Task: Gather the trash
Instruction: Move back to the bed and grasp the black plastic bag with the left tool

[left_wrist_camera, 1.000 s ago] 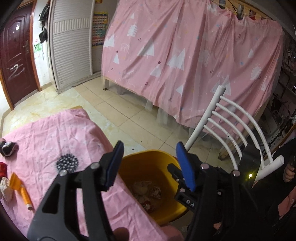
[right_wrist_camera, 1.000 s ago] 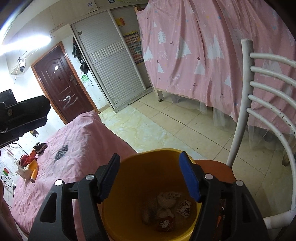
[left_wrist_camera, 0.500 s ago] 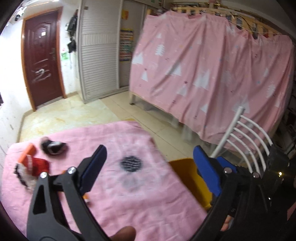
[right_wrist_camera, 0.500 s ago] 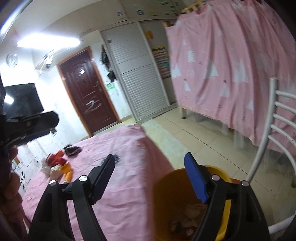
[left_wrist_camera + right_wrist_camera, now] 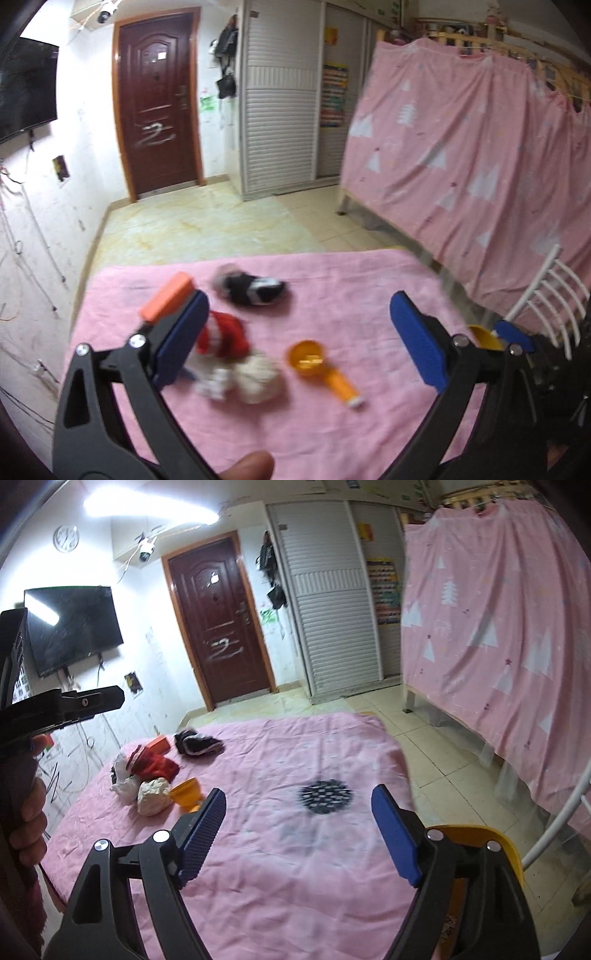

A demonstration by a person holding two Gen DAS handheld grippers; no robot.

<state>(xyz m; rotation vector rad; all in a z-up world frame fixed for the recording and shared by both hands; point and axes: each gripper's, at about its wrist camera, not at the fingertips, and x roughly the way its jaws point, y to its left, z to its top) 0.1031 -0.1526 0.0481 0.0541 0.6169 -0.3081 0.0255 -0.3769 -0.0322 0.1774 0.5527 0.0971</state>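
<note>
A pile of trash lies on the pink-covered table (image 5: 369,295): a red and white wrapper (image 5: 221,338), a crumpled white wad (image 5: 258,380), a black and white wrapper (image 5: 255,290), an orange box (image 5: 166,301) and an orange scoop (image 5: 314,363). My left gripper (image 5: 299,341) is open and empty above the pile. My right gripper (image 5: 299,830) is open and empty over the table's near side, the pile (image 5: 151,771) to its far left. The yellow bin (image 5: 491,843) sits at the table's right edge, behind the right finger.
A white slatted chair (image 5: 543,295) stands right of the bin. A pink curtained bunk bed (image 5: 498,627) fills the right side. A dark door (image 5: 159,103) and white shutter wardrobe (image 5: 280,122) are at the far wall. A dark round mark (image 5: 325,795) is on the cloth.
Both grippers have swung left, away from the yellow bin and toward the table. The left one now faces the trash pile. Both stay open and empty.
</note>
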